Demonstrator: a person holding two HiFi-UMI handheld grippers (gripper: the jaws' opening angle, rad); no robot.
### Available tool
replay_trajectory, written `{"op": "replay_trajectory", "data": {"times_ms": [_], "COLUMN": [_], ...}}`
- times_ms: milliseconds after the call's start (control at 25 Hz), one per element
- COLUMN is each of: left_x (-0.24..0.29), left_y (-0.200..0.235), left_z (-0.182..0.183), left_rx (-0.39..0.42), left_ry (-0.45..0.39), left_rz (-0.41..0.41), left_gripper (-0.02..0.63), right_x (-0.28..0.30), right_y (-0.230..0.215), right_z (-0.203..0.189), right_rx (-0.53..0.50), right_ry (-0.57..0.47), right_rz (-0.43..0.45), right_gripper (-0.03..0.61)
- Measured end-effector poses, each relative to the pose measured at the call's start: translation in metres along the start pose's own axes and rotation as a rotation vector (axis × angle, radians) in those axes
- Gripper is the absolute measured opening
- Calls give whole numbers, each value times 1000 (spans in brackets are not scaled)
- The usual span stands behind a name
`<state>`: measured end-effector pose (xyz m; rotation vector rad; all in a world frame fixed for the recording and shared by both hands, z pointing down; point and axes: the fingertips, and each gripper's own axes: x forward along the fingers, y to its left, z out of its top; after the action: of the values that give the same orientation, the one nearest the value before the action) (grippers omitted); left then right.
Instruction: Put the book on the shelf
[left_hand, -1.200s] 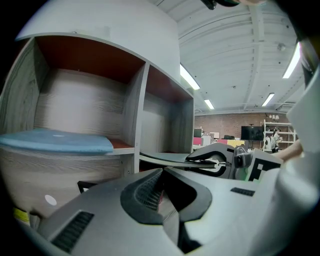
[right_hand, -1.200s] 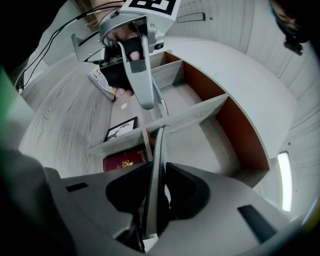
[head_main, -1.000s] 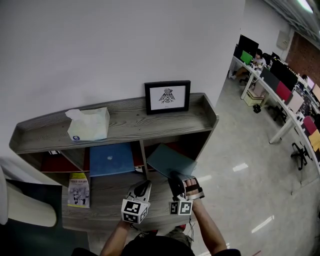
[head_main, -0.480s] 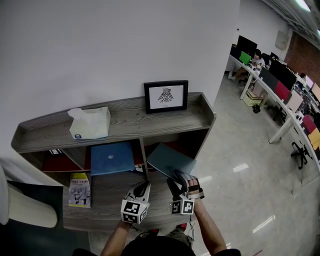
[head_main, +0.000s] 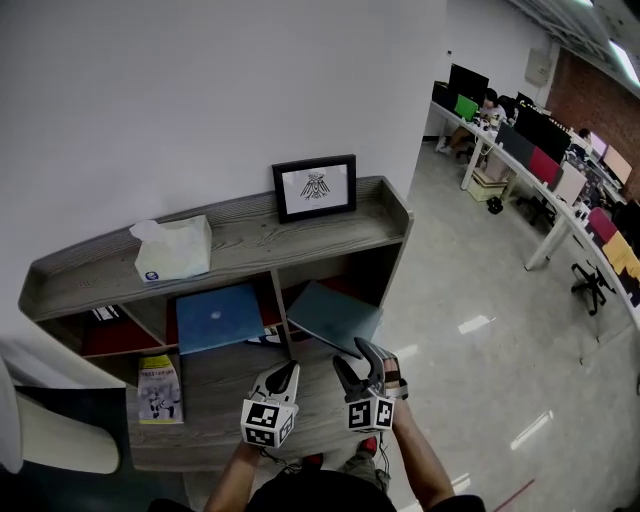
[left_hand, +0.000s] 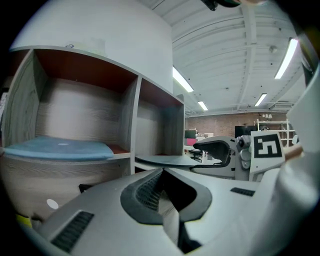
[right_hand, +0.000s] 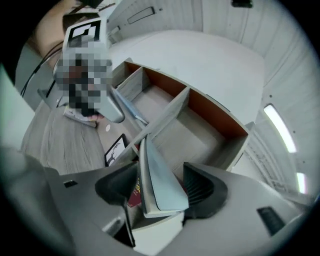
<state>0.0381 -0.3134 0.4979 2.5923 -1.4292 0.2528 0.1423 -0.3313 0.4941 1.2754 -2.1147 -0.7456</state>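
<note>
A grey-teal book (head_main: 335, 318) lies flat in the shelf's right compartment, its near corner sticking out over the lower board. My right gripper (head_main: 358, 365) is at that corner with its jaws spread wide. In the right gripper view the book (right_hand: 155, 165) stands between the jaws with a gap on each side, so the pads do not press it. My left gripper (head_main: 283, 378) hovers just left of it over the lower board, shut and holding nothing. From the left gripper (left_hand: 162, 172) I see the grey book (left_hand: 165, 160) and a blue book (left_hand: 55, 149).
The wooden shelf (head_main: 250, 240) carries a tissue box (head_main: 172, 248) and a framed picture (head_main: 314, 187) on top. A blue book (head_main: 218, 317) fills the left compartment and a yellow magazine (head_main: 158, 388) lies on the lower board. Office desks with monitors (head_main: 540, 140) stand far right.
My right gripper's jaws have spread apart and let go of the grey book, which stays in the right compartment. The left gripper has hardly moved.
</note>
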Motion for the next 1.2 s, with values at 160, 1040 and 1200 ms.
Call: {"op": "replay_trajectory", "data": {"times_ms": [160,1040,1200], "left_x": [-7,-37,-39], "left_y": [-1,-28,-26], "left_z": [8,25,23], "left_rx": [19,105,97], "left_ry": [-24,-79,-75], "left_rz": [-32,-165,-162], "left_gripper": [6,6,6], "right_x": [-15,-96,-101], "right_y": [-9,-4,0], "right_z": [0,9,2], "right_rx": [146,812,817], "right_ry": [-17,-79,-54], "right_rz": [-54,-212,-230], "right_gripper": [284,84,51]}}
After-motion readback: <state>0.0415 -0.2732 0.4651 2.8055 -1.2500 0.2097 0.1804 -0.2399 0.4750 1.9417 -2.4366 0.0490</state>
